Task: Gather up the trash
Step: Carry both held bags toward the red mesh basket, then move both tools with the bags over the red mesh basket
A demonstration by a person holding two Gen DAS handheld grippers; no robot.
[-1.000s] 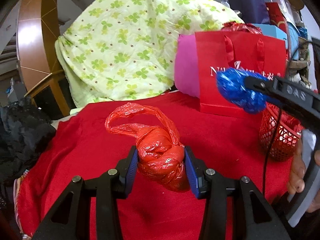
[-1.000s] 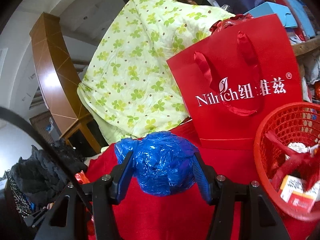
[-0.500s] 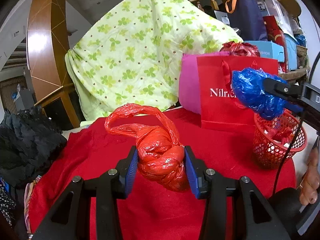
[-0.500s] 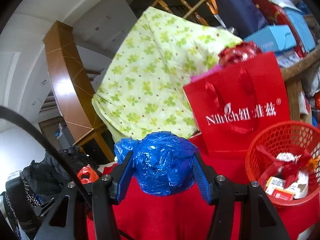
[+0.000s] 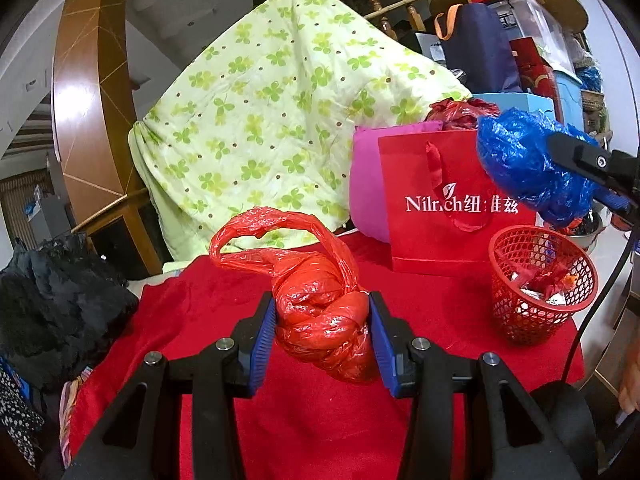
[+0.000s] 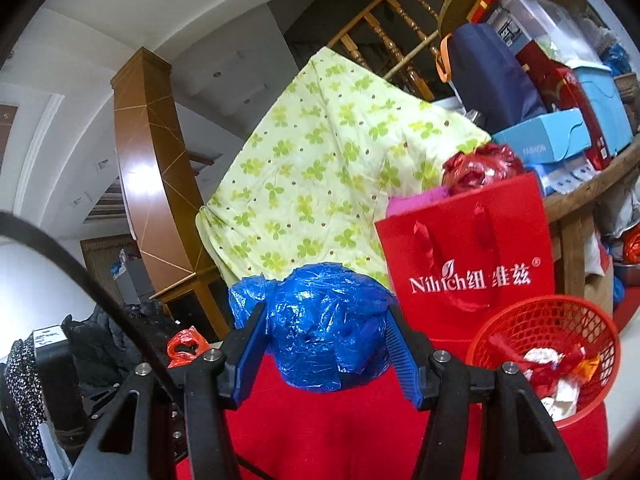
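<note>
left gripper (image 5: 322, 330) clamps the red bag (image 5: 320, 308) above the red cloth (image 5: 224, 304); right gripper (image 6: 326, 354) grips the blue bag (image 6: 324, 328), basket (image 6: 560, 320) open at the cloth's right edge.

A red paper gift bag (image 6: 468, 264) at right of centre carries white lettering across its front that looks like "Nilrich", with a small leaf over one letter, followed by Chinese characters and a small registered-trademark circle at the upper right of the wording. A light blue box (image 6: 548, 136) in the upper right of the right wrist view bears small print, seemingly "FASHION", though too small to be sure.
</note>
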